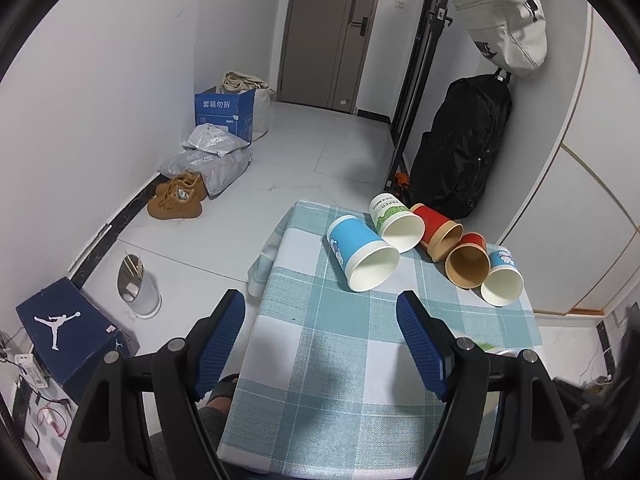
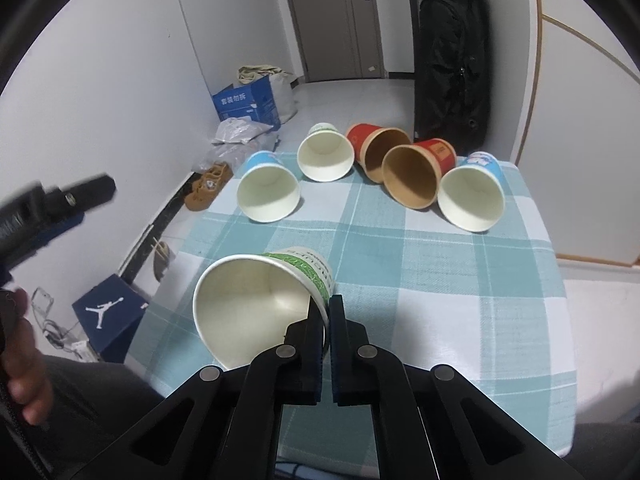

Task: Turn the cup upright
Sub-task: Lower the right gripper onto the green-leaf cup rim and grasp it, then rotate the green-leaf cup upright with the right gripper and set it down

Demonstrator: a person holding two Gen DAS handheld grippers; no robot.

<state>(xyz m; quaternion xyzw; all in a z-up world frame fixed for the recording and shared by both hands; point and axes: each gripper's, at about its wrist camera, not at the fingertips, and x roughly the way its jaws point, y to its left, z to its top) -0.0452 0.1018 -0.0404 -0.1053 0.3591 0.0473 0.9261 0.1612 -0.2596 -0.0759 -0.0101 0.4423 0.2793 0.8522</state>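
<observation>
My right gripper (image 2: 325,308) is shut on the rim of a white-and-green paper cup (image 2: 256,304); one finger is inside, one outside. The cup is tilted with its mouth toward the camera, over the near part of the checked tablecloth (image 2: 460,300). Several more cups lie on their sides at the far end: a blue one (image 2: 267,192), a white-green one (image 2: 325,156), two red ones (image 2: 380,152), (image 2: 416,178) and another blue one (image 2: 472,196). My left gripper (image 1: 320,316) is open and empty above the table's near left edge, short of the blue cup (image 1: 362,254).
The table (image 1: 344,380) stands against a white wall on the right. A black backpack (image 1: 460,148) stands behind it. On the floor to the left are a Jordan shoebox (image 1: 68,332), a bin (image 1: 138,284), brown shoes (image 1: 178,198) and a blue carton (image 1: 225,114).
</observation>
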